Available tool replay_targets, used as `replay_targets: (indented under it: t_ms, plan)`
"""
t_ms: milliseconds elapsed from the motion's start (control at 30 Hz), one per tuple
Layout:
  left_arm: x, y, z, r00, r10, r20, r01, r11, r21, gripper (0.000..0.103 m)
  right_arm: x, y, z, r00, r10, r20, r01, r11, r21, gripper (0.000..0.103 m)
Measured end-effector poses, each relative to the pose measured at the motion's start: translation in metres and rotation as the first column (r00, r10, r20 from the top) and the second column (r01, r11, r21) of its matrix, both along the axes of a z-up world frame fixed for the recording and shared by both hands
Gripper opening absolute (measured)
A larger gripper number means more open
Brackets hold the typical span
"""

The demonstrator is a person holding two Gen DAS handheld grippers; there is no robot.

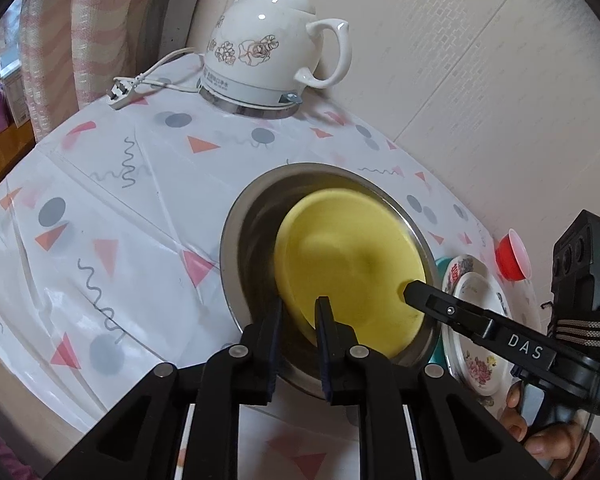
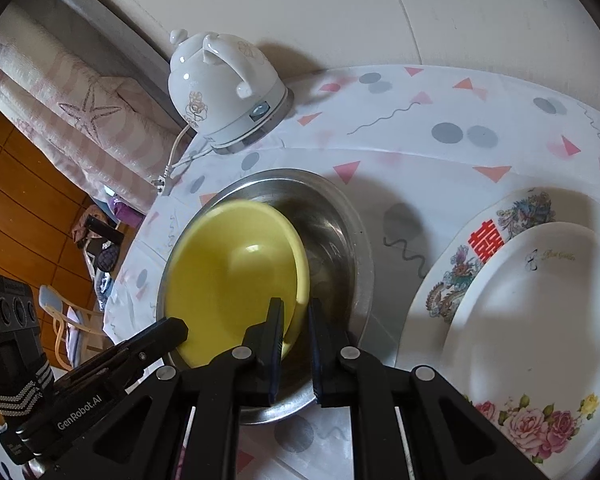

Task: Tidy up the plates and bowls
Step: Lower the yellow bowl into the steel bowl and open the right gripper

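Both tongs grip yellow bowl (image 1: pixel 352 256); red cup (image 1: pixel 512 254) only L view.

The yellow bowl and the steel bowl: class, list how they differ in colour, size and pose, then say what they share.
Colour: the yellow bowl is matt yellow, while the steel bowl is shiny grey metal.
Size: the steel bowl is wider, and the yellow bowl fits inside it.
Pose: the yellow bowl is tilted, its rim between both tongs; the steel bowl sits flat on the tablecloth.
Shared: both are round and look empty.
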State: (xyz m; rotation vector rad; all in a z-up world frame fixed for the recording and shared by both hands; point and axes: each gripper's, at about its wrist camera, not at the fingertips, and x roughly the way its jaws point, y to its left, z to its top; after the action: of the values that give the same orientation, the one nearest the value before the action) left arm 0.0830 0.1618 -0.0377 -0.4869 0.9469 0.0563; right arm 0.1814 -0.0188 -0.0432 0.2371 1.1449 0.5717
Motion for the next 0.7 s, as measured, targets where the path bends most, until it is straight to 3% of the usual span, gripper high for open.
replay_targets:
  t_ms: [433, 567, 700]
  plan:
    - [-0.001, -0.004, 0.002, 1.0, -0.007, 0.0, 0.007, 0.999, 0.042, 0.016, -0.002, 0.007, 0.002, 0.999, 0.039, 0.038, -0.036, 0.998, -0.059, 0.014]
    - [-0.002, -0.003, 0.005, 1.0, 0.002, 0.004, -0.002, 0.999, 0.05, 0.016, -0.008, 0.021, 0.003, 0.993, 0.085, 0.084, -0.072, 0.987, -0.141, 0.014]
    - [-0.005, -0.004, 0.006, 1.0, 0.006, 0.005, -0.007, 0.998, 0.061, 0.017, -0.011, 0.019, 0.003, 0.993, 0.081, 0.083, -0.072, 0.991, -0.112, 0.025]
